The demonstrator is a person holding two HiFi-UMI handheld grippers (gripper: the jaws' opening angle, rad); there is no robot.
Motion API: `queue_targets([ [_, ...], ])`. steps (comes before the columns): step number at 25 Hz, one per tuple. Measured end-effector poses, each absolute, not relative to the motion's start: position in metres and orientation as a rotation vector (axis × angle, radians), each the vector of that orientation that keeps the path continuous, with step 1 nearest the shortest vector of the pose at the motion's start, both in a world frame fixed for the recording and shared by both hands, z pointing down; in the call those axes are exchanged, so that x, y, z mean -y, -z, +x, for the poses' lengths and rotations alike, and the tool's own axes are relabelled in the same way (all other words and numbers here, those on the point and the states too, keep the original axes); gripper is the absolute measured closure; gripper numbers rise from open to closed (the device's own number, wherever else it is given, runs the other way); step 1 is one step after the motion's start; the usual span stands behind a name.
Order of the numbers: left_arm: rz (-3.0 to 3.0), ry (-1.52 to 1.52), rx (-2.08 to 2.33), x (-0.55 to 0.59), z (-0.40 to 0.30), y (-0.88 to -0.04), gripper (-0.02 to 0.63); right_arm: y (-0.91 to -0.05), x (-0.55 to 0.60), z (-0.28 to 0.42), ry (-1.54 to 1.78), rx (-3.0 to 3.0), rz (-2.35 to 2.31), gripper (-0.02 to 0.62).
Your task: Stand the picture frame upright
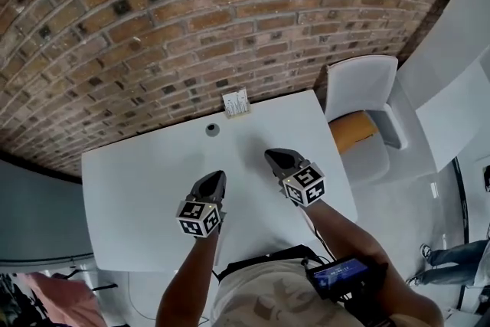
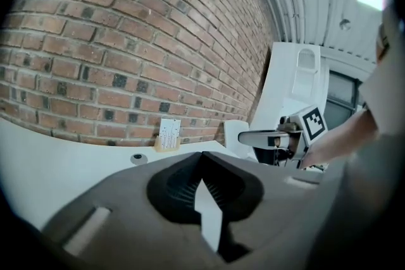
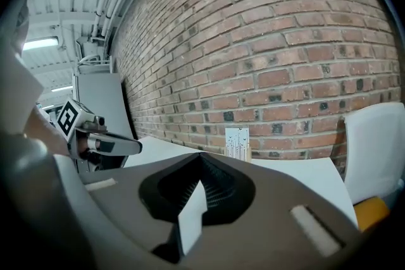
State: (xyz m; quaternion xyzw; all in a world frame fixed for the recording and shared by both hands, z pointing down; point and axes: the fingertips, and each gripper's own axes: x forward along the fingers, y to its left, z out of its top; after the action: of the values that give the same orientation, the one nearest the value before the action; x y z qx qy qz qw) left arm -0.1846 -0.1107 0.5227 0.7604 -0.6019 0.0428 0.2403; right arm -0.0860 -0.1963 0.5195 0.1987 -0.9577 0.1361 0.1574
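The picture frame point(image 1: 236, 103) is a small white card in a wooden base. It stands upright at the far edge of the white table point(image 1: 138, 188), against the brick wall, and also shows in the left gripper view point(image 2: 169, 135) and the right gripper view point(image 3: 236, 143). My left gripper point(image 1: 219, 176) hovers over the table's near middle, shut with nothing between its jaws point(image 2: 202, 156). My right gripper point(image 1: 272, 156) is beside it, a little farther forward, also shut and empty point(image 3: 201, 157). Both are well short of the frame.
A round grey grommet point(image 1: 212, 129) sits in the table just in front of the frame. A white chair with an orange seat point(image 1: 360, 126) stands past the table's right end. The brick wall point(image 1: 153, 27) closes off the far side. Someone's legs point(image 1: 452, 253) show at the lower right.
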Motion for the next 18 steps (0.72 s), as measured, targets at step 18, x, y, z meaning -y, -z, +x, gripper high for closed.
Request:
queue_targets([
  [18,2.149,-0.131,1.616,0.031,-0.161,-0.503,0.604,-0.503,0.124,-0.016,-0.459,2.763,0.645,0.588],
])
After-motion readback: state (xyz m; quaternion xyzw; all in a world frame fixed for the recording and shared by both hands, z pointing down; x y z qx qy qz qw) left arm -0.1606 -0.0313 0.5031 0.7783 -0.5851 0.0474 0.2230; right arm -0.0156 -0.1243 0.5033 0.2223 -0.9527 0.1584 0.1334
